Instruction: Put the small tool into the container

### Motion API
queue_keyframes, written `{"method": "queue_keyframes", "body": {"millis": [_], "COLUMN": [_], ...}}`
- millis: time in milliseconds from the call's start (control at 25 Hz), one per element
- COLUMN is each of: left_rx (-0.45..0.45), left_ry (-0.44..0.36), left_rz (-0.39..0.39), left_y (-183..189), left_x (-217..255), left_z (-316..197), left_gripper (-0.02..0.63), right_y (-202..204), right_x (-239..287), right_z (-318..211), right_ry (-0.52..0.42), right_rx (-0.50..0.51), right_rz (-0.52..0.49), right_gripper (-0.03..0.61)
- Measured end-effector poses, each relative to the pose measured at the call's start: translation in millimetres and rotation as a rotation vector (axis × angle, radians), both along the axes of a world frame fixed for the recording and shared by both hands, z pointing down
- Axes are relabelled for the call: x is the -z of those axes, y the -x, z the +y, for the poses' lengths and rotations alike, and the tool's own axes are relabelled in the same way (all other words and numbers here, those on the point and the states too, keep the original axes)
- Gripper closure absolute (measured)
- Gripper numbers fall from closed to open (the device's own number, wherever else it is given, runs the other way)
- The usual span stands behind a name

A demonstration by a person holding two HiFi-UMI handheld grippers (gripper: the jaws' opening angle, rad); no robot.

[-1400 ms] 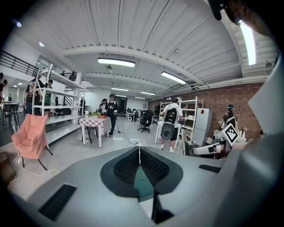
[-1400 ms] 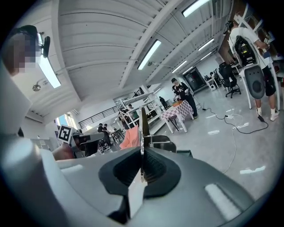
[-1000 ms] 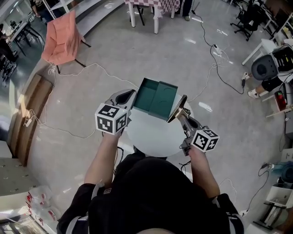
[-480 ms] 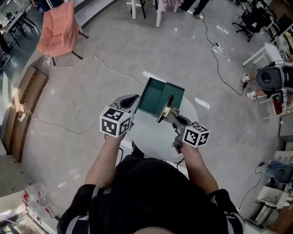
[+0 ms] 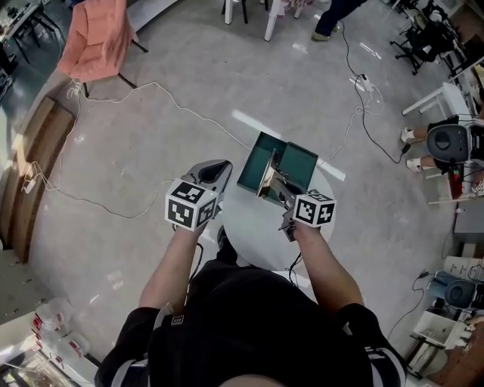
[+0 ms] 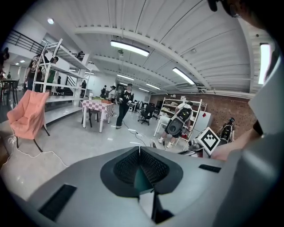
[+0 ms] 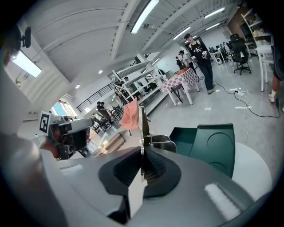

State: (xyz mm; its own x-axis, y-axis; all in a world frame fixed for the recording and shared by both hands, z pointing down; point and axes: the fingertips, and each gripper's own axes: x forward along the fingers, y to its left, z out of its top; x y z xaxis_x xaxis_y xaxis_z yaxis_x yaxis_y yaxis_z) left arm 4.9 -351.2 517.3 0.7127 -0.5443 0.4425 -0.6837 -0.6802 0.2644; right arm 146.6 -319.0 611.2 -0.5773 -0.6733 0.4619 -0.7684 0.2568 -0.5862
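An open dark green container [image 5: 296, 162] lies at the far side of a small round white table [image 5: 243, 224]. My right gripper [image 5: 274, 184] is shut on a thin flat metal tool [image 5: 267, 173], which stands on edge over the container's near left part. In the right gripper view the tool [image 7: 143, 126] sticks up edge-on from the jaws, with the container [image 7: 208, 144] just beyond to the right. My left gripper [image 5: 215, 168] hovers at the table's left edge, jaws shut with nothing in them. In the left gripper view the closed fingertips [image 6: 140, 150] point into the room.
Cables [image 5: 151, 98] run across the grey floor beyond the table. A pink chair [image 5: 94, 41] stands at the far left. Office equipment and a backpack [image 5: 450, 143] sit at the right. A person's legs [image 5: 333, 19] show at the far top.
My right gripper has carried the tool leftward and forward, from the container's right edge to over its near left part. The left gripper has kept its place beside the table.
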Motion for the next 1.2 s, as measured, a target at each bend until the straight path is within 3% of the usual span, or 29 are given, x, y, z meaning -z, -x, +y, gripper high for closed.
{"method": "queue_keyframes", "body": {"millis": [240, 640, 1200], "left_rx": [0.028, -0.008, -0.007], "left_ry": [0.045, 0.074, 0.128], "left_rz": [0.008, 0.004, -0.017], "left_y": [24, 22, 26], "left_x": [-17, -30, -50], "left_z": [-7, -16, -11], "left_gripper": [0.601, 0.601, 0.601], "right_y": [3, -8, 2], "right_x": [-36, -98, -152], "right_z": [-32, -46, -56], "right_ry": [0.085, 0.255, 0.438], "right_rx": [-0.034, -0.099, -0.066], "right_rz": [0.02, 0.05, 0.183], "right_gripper": [0.568, 0.568, 0.565]}}
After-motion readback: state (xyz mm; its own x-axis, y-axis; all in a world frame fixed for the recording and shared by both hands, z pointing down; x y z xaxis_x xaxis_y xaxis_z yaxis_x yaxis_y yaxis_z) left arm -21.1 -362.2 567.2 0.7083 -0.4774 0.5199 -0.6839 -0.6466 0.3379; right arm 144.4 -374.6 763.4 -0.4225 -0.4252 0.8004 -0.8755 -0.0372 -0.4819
